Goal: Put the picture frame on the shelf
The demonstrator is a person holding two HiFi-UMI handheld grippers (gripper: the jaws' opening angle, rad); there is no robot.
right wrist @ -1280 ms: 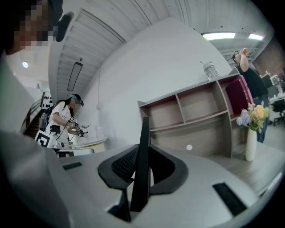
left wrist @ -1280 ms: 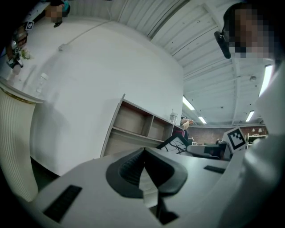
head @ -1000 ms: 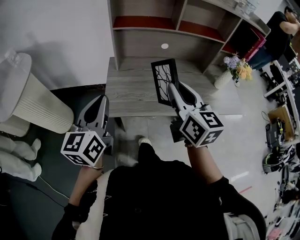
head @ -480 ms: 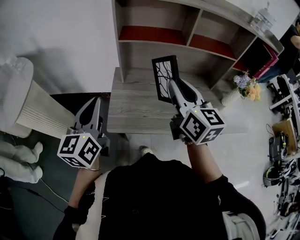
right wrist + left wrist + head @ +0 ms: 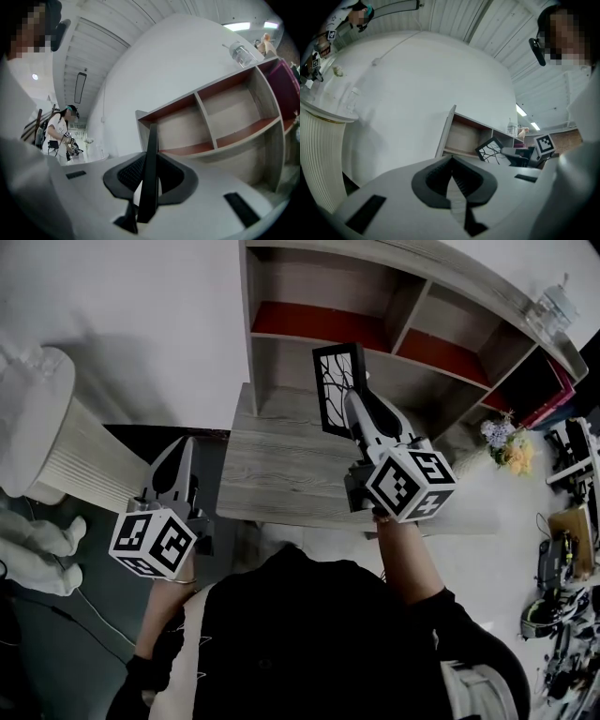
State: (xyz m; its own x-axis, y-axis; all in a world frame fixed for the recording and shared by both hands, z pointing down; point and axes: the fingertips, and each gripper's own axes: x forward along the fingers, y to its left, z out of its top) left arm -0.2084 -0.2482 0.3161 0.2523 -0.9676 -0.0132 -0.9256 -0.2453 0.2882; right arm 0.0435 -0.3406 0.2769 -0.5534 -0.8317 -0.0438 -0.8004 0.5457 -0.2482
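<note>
A black picture frame with a branch drawing stands upright, clamped by my right gripper in front of the wooden shelf unit. In the right gripper view the frame shows edge-on between the jaws, which press on it, with the shelf's open compartments beyond. My left gripper hangs at the left, off the desk's edge, jaws shut with nothing between them. In the left gripper view those closed jaws point toward the white wall, and the frame shows at the right.
A grey wooden desk lies under the shelf unit. A white ribbed cylinder stands at the left. A glass bottle sits on the shelf top, flowers at the right. A person stands far off.
Both grippers have moved forward toward the shelf; the right one carried the frame up from over the desk to the front of the lower compartments.
</note>
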